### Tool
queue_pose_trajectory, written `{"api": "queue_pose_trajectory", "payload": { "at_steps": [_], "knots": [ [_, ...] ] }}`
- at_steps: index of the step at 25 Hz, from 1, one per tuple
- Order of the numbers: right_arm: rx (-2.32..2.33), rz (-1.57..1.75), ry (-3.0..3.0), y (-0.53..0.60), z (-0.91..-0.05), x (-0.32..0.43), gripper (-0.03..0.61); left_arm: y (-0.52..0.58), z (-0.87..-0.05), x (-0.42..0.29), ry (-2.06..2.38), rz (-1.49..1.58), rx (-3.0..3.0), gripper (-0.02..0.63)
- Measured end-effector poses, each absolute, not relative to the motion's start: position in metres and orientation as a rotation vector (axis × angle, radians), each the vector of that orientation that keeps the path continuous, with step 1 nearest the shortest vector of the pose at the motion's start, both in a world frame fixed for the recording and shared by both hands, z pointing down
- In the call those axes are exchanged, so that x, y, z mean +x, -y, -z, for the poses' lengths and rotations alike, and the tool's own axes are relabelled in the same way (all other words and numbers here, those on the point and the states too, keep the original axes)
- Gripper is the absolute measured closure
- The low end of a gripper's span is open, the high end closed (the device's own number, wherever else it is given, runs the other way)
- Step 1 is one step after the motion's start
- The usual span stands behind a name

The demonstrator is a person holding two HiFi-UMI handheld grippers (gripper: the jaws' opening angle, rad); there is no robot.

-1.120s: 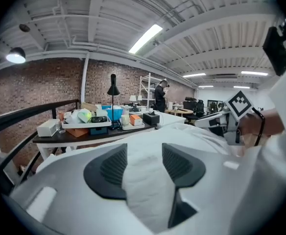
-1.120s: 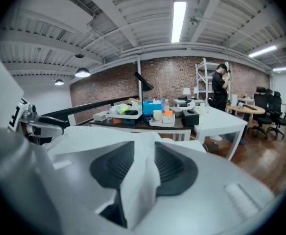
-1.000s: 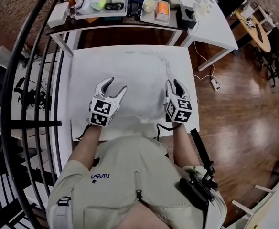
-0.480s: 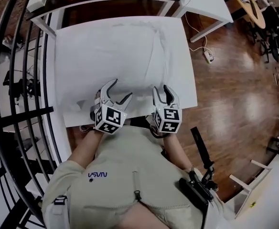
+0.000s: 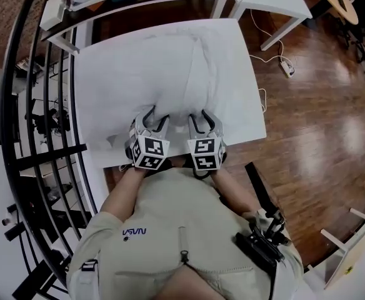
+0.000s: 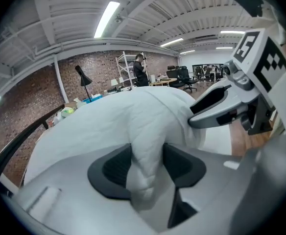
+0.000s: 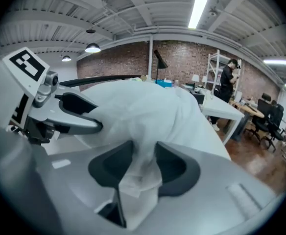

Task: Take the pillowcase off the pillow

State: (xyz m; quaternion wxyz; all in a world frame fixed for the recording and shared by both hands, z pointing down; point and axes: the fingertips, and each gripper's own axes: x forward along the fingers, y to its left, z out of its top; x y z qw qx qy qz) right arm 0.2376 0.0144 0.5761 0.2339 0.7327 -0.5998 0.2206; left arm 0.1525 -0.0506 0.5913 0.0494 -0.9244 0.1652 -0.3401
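The left gripper (image 5: 156, 116) and right gripper (image 5: 199, 116) sit side by side nearest the person, at the pillow's near edge. Each has a bunched fold of pillowcase (image 6: 144, 131) filling the gap between its dark pads. The left jaws have just been closing on their fold. The right jaws have just been opening, yet the cloth there touches both pads, so both read as partly open pinches on fabric. The step in hand looks like the first one, getting hold of the case. Whether this end is its open one, I cannot tell. Next, I judge, the pinch must catch cloth alone, not filling, and draw it off the pillow. The pillow (image 5: 164, 67) is a soft, creased white mound lying on a smooth white table (image 5: 242, 111). Beyond it are a glossy wood floor (image 5: 320, 136) and a black railing (image 5: 45, 149).
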Motion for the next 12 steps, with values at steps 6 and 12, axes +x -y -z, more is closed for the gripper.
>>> {"api": "queue_pose_trajectory", "payload": {
  "at_steps": [6,12],
  "knots": [
    [2.047,-0.582,1.621,-0.018,-0.572,0.241,0.571,0.049,-0.574,0.15,-0.54,0.937,-2.919,0.526],
    [2.134,-0.587,1.602,-0.026,-0.556,0.253,0.571,0.058,-0.535,0.149,-0.57,0.807,-3.018,0.569]
  ]
}}
